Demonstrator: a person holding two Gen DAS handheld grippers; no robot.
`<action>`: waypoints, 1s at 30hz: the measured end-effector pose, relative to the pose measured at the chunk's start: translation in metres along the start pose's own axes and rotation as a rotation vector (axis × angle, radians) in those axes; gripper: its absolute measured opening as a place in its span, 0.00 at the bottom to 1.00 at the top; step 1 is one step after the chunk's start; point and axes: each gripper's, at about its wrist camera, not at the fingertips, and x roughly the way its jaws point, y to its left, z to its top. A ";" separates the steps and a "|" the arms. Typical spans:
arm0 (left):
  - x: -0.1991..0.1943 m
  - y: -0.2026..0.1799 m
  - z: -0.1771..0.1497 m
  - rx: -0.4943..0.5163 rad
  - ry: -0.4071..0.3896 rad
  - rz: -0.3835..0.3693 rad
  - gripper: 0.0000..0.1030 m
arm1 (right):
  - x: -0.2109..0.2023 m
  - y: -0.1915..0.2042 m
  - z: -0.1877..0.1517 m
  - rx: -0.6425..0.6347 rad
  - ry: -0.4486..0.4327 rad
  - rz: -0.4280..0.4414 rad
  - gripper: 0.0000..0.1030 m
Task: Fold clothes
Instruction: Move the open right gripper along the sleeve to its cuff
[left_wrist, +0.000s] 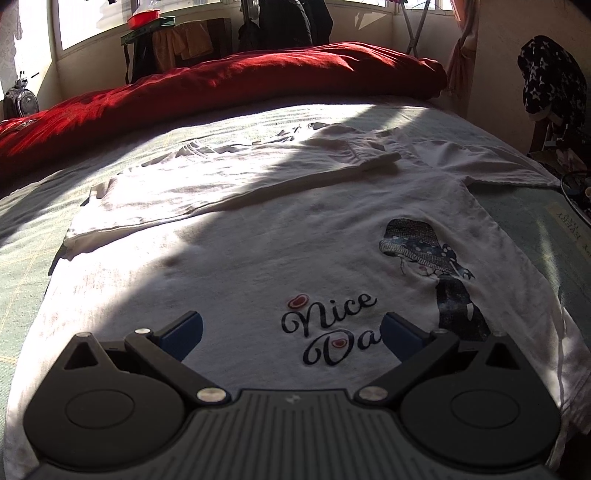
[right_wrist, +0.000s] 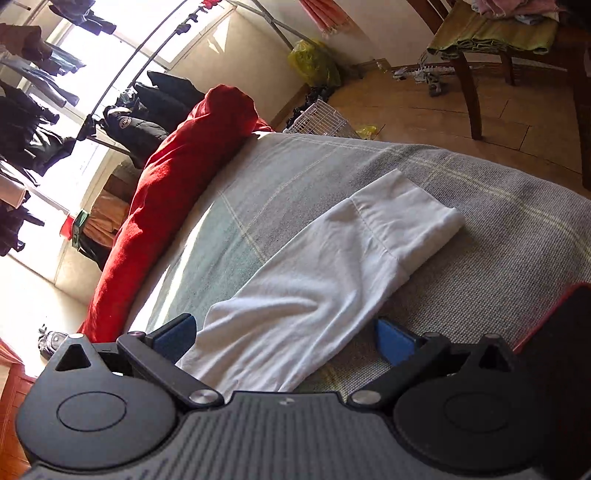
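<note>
A white T-shirt (left_wrist: 280, 236) lies flat on the bed, printed with "Nice Day" (left_wrist: 332, 332) and a girl in a dark hat (left_wrist: 417, 243). Its far side is folded over toward the middle. My left gripper (left_wrist: 291, 332) is open and empty, low over the shirt's near part. In the right wrist view a white sleeve (right_wrist: 332, 266) stretches across the grey-green bedspread (right_wrist: 480, 221). My right gripper (right_wrist: 284, 339) is open, its blue pads (right_wrist: 395, 343) either side of the sleeve, not closed on it.
A red duvet (left_wrist: 221, 85) lies rolled along the far side of the bed, also in the right wrist view (right_wrist: 177, 184). Beyond the bed edge are a wooden chair (right_wrist: 476, 74) with clothes, a wire basket (right_wrist: 321, 118) and hanging coats (right_wrist: 147, 110).
</note>
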 end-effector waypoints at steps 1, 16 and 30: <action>0.000 -0.001 0.000 0.002 0.000 0.001 0.99 | 0.002 -0.003 -0.001 0.016 -0.014 0.013 1.00; 0.009 -0.011 0.002 0.015 0.019 0.001 0.99 | 0.036 0.008 -0.007 -0.041 -0.138 0.103 1.00; 0.005 -0.005 0.001 0.008 0.013 -0.001 0.99 | 0.020 0.012 0.000 0.028 -0.157 0.295 1.00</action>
